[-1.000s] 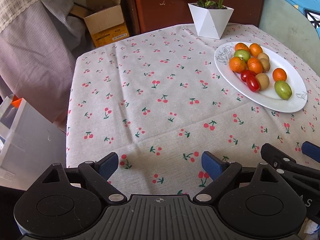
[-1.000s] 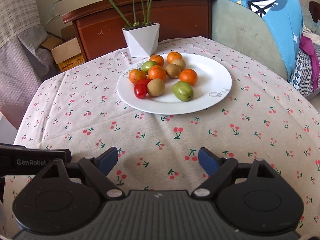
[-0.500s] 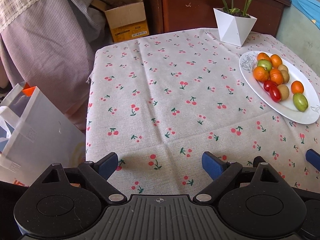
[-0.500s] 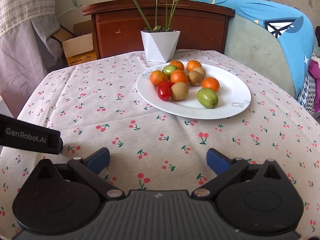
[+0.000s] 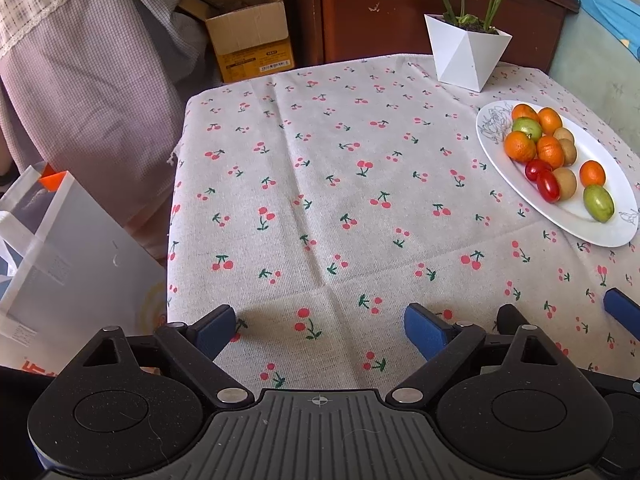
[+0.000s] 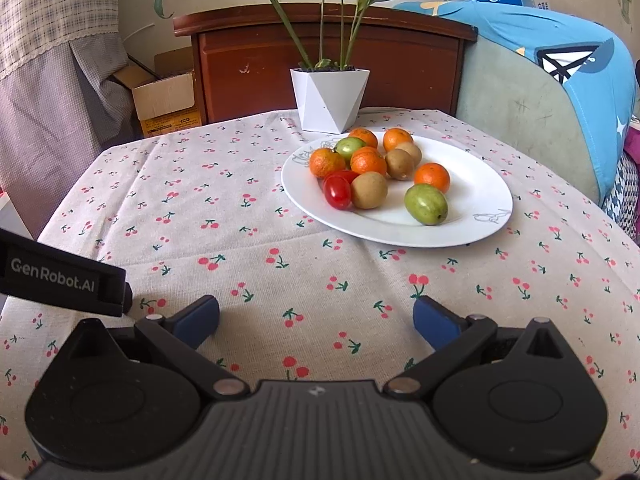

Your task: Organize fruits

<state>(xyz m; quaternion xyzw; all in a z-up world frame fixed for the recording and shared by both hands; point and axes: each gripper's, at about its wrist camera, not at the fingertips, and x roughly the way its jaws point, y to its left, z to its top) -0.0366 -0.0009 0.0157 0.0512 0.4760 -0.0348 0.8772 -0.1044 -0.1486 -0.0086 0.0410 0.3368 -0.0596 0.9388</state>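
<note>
A: What is on the table?

B: A cherry-print cloth (image 6: 256, 240) covers it. In the right wrist view a white plate (image 6: 476, 200) sits at about one o'clock from the middle of the cloth, and the fruit is piled on its left half.

A: Which fruit?

B: Five oranges, one of them (image 6: 431, 176) apart at three o'clock from the pile. Three kiwis, the nearest (image 6: 369, 190) touching two red tomatoes (image 6: 337, 193) at its nine o'clock. Two green fruits: one (image 6: 425, 204) alone at five o'clock on the plate, the other (image 6: 349, 146) tucked among the oranges at eleven.

A: And behind the plate?

B: A white plant pot (image 6: 328, 98), at twelve o'clock just past the rim. A cardboard box (image 6: 164, 98) stands off the table at ten o'clock.

A: The tongs?

B: The right gripper (image 6: 316, 320) has just been opening; its jaws stand wide, nothing between them, over bare cloth at six o'clock from the plate, well apart from it. The left gripper (image 5: 320, 326) is wide too, with only cloth between its blue pads. From it the plate (image 5: 576, 216) lies at two o'clock.

A: Do the two touch?

B: I cannot tell; the left one's black body (image 6: 60, 276) shows at nine o'clock in the right view.
</note>
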